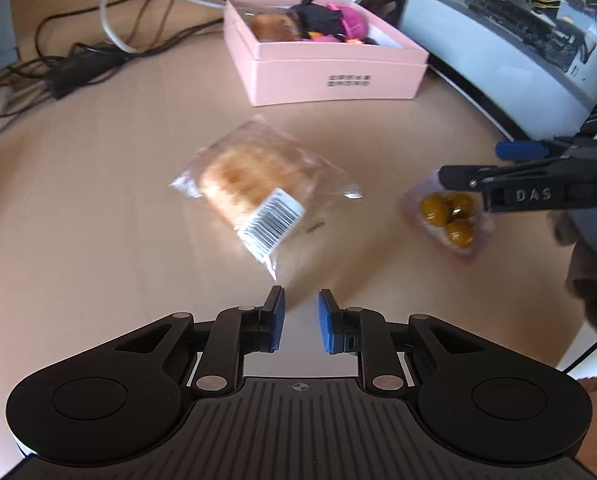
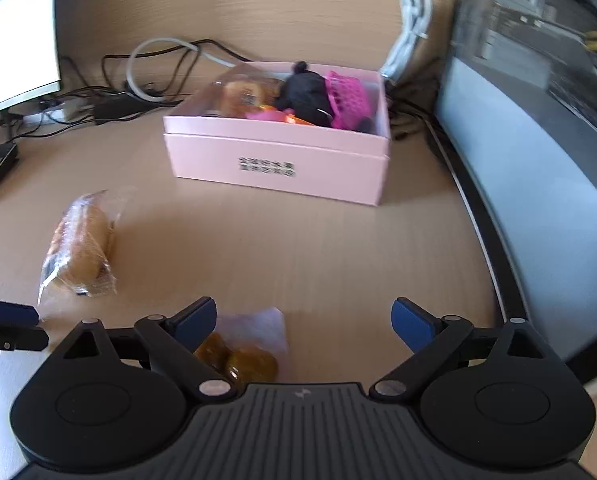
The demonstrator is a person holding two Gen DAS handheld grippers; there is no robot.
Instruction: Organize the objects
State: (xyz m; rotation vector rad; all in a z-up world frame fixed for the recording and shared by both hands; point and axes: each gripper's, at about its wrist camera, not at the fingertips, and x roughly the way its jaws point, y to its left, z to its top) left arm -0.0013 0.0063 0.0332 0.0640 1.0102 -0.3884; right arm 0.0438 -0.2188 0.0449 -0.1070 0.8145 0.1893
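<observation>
On a light wooden desk (image 1: 98, 208), 2 handheld grippers are hovering over loose snacks awaiting sorting. The left gripper (image 1: 301, 318) is pointing down at the desk with its blue pads standing a narrow gap apart, nothing between them, just short of a wrapped bread roll (image 1: 254, 192) lying flat in clear plastic, its barcode label facing up.

The right gripper (image 2: 303, 322) is holding its jaws spread wide over bare desk, gripping nothing. A small clear packet of brown round sweets (image 2: 242, 354) is lying right beneath its left finger, partly hidden by the linkage; whether the finger touches the packet cannot be told. In the left wrist view the same packet (image 1: 450, 216) is sitting to the right of the bread roll, apart from it, with the right gripper's dark finger reaching across above it.

Behind both items, a pink box (image 2: 278, 160) is standing open, well apart from the bread roll and the packet. It is already holding another wrapped bun (image 2: 242, 96), a black soft toy (image 2: 306, 92) and a bright pink plastic basket (image 2: 348, 100).

Black and white cables (image 1: 110, 52) are trailing across the desk's far edge, and a glass-sided computer case (image 2: 538, 140) is flanking the box on the right.
</observation>
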